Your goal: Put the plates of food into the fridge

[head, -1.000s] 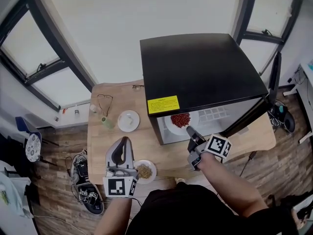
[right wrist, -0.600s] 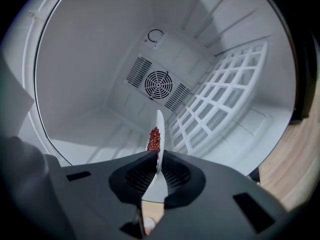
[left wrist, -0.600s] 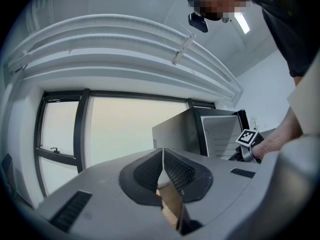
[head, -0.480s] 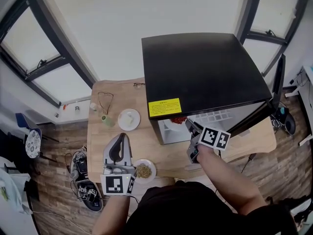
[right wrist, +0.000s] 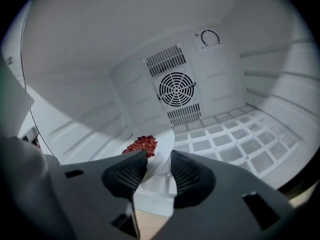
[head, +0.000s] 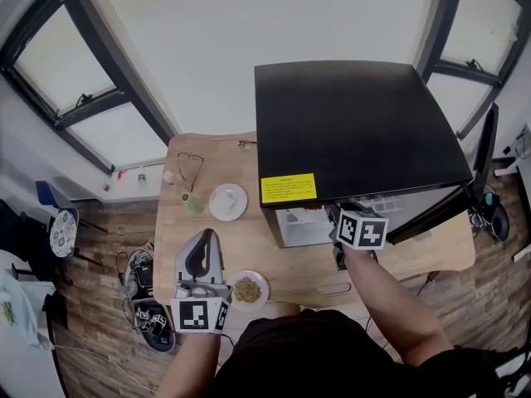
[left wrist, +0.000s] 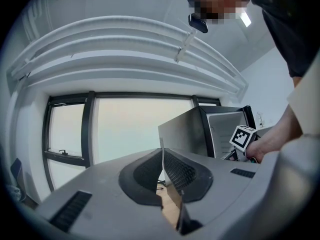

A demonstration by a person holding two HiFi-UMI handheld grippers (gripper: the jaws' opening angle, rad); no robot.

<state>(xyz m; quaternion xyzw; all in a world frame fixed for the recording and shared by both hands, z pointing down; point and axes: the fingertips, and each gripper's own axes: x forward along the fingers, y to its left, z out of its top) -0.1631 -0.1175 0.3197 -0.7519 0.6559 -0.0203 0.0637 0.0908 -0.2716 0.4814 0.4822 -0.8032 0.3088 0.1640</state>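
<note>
The right gripper (right wrist: 159, 166) is now reaching deeper into the open mini fridge (head: 357, 123), where a second ago it was carrying the plate of red food (right wrist: 161, 143) just outside the doorway. Its jaws have just been opening and are standing apart, with the plate's rim between them inside the fridge. The gripper's marker cube (head: 362, 229), rolled with the wrist, is now turning one face squarely upward.

- The right claw (right wrist: 159, 168) (its jaws have just been opening, with the rim between them) is covering the near rim of the red-food plate (right wrist: 163, 140).
- The fridge (head: 357, 123) is hiding most of that plate in the head view.
</note>
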